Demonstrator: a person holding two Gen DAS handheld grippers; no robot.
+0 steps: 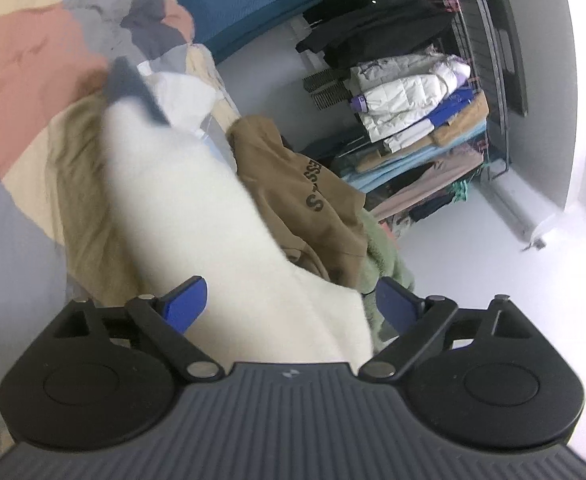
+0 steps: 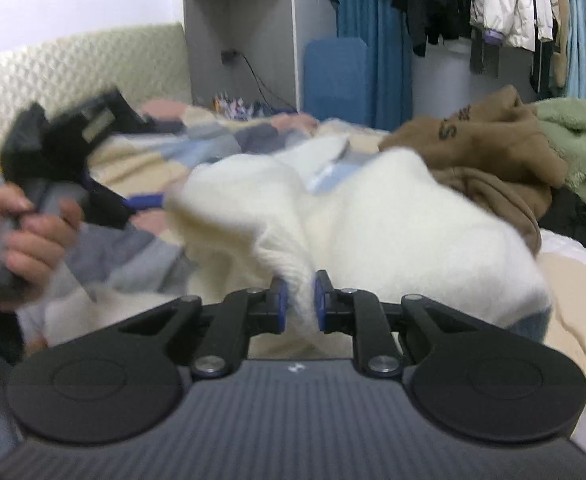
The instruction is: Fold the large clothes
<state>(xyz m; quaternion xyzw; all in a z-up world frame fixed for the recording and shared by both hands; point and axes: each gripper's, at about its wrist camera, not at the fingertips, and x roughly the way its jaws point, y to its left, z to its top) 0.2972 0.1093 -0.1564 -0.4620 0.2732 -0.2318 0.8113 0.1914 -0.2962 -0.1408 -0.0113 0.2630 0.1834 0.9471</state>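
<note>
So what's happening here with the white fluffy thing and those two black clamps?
A person is folding clothes on a bed with a handheld gripper in each hand. The right gripper is shut on a bunched edge of a white fleecy garment. The left gripper stands wide open over the same garment, gripping nothing; in the right view a hand holds it off to the side. A brown hoodie and a green fleece lie heaped beside it, not yet folded.
</note>
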